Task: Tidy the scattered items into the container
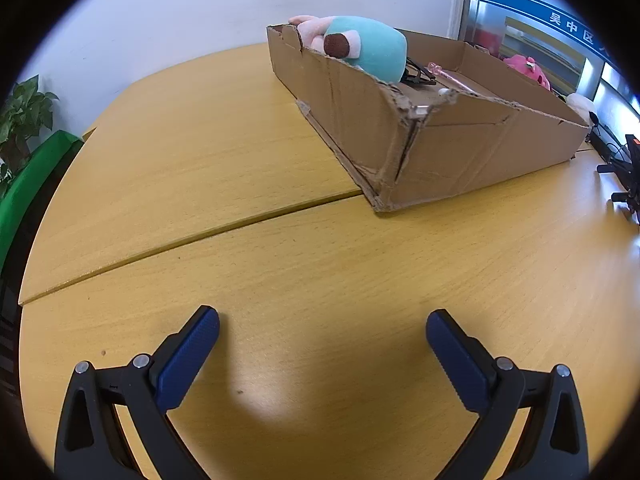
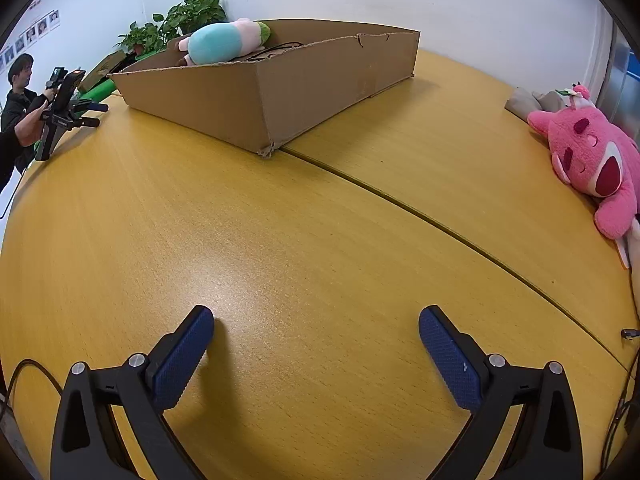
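Note:
A shallow cardboard box (image 1: 360,120) stands on the yellow wooden table (image 1: 240,264). It holds a teal and pink plush toy (image 1: 368,46), a pink pen (image 1: 444,76) and something black beside it. In the right wrist view the box (image 2: 304,88) is ahead with the same plush (image 2: 222,42) in it. A pink plush bear (image 2: 592,160) lies on the table at the far right. My left gripper (image 1: 322,332) is open and empty, low over the table. My right gripper (image 2: 316,328) is open and empty, also low over the table.
A seam (image 1: 200,236) runs across the table. A potted plant (image 1: 24,116) and a green object (image 1: 36,184) are at the left. A person holding the other gripper (image 2: 60,108) shows at the far left of the right wrist view. Cables (image 2: 624,400) hang at the right edge.

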`<state>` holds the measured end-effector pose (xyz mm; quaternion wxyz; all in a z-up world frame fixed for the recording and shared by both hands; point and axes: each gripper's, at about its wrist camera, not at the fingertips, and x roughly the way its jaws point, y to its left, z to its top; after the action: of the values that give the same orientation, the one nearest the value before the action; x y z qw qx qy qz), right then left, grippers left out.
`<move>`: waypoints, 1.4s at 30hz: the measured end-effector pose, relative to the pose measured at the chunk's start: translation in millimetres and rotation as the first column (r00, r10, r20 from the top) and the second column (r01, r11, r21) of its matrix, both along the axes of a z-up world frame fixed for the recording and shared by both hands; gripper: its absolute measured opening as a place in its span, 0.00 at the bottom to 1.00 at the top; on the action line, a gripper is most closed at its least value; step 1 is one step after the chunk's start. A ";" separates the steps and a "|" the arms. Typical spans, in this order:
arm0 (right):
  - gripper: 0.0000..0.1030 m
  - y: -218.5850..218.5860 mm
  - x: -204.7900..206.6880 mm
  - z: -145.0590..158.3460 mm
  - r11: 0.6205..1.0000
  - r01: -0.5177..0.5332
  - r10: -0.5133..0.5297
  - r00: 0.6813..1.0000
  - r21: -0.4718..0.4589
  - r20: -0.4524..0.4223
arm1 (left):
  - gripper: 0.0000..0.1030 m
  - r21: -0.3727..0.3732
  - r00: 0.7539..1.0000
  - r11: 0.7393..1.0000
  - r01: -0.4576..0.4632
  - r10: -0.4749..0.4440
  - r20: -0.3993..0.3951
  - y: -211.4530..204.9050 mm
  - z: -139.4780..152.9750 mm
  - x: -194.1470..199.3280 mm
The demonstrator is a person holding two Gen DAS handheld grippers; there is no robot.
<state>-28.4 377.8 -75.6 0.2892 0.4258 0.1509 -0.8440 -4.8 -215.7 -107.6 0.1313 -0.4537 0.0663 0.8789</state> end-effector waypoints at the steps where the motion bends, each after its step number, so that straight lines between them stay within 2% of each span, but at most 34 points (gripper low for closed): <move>1: 1.00 0.8 0.0 -0.2 1.000 -0.002 0.002 1.000 -0.001 0.000 | 1.00 0.000 1.000 1.000 0.005 -0.005 0.000 -1.2 -0.1 -1.4; 42: 1.00 3.6 4.1 -0.1 1.000 -0.013 0.013 1.000 0.001 0.001 | 1.00 -0.002 1.000 1.000 0.015 -0.015 -0.004 -1.5 0.7 -3.1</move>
<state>-24.4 381.4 -75.7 0.2944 0.4254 0.1540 -0.8418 -7.9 -217.2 -106.9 0.1373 -0.4516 0.0706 0.8788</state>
